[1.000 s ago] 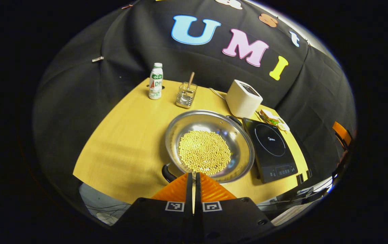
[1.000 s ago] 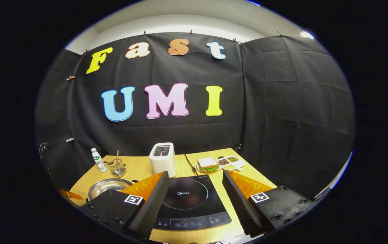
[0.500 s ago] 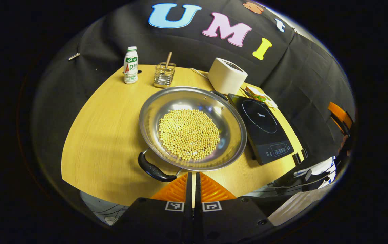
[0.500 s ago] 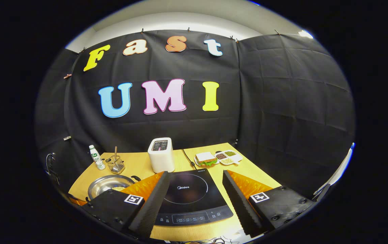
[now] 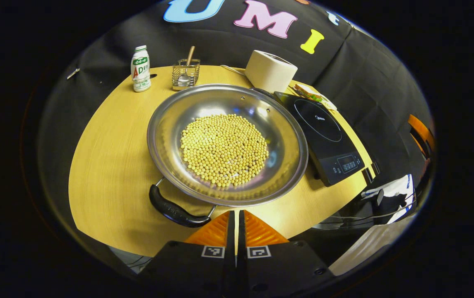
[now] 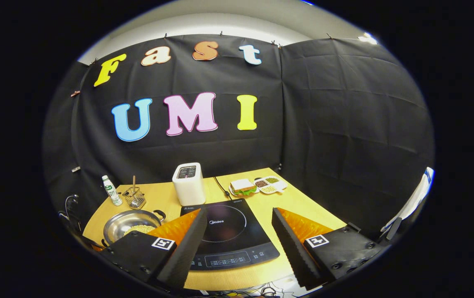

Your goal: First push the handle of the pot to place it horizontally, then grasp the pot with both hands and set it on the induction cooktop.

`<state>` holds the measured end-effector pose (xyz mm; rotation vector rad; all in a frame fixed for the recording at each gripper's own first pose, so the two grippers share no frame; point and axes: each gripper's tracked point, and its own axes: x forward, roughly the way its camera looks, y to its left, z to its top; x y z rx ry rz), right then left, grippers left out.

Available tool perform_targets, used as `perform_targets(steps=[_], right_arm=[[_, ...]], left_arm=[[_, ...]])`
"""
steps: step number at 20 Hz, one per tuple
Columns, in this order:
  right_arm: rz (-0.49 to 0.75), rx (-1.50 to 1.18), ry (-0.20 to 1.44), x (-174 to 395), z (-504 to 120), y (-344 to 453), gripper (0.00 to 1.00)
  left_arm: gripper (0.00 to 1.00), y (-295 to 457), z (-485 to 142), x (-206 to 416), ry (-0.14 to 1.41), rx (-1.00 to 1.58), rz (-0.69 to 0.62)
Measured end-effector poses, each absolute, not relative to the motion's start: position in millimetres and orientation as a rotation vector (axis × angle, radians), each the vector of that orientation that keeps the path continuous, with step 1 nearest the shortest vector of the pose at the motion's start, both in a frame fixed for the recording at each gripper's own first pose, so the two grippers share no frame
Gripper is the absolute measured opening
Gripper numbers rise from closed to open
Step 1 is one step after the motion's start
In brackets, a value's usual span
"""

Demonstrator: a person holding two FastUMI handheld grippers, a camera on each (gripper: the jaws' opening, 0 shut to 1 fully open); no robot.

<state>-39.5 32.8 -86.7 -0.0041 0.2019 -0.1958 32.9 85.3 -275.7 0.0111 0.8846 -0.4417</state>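
A wide steel pot (image 5: 166,124) full of yellow beans sits on the wooden table, left of the black induction cooktop (image 5: 323,136). Its near black handle (image 5: 172,210) points toward the table's front edge; the far handle (image 5: 261,92) peeks over the back rim. My left gripper (image 5: 236,215) is shut with nothing in it, just right of the near handle and close to the pot's front rim. In the right gripper view the pot (image 6: 125,221) lies at the lower left, and my right gripper (image 6: 237,215) stands open above the cooktop (image 6: 224,234), holding nothing.
A white toaster (image 5: 270,70), a wire holder with a wooden utensil (image 5: 185,72) and a small white bottle (image 5: 140,68) stand along the table's back. A sandwich plate (image 6: 243,187) and a divided dish (image 6: 270,184) lie behind the cooktop.
The left gripper has come lower and closer to the pot, whose near handle now shows in full beside its fingers. The right gripper has risen slightly, staying open above the cooktop.
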Motion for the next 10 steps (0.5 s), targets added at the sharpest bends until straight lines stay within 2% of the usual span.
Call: perform_targets(steps=[10], right_arm=[[-0.213, 0.016, 0.224, -35, -96, 35, 0.99]], left_arm=[[0.05, 101, -283, 50, 0.915, 0.057, -0.42]])
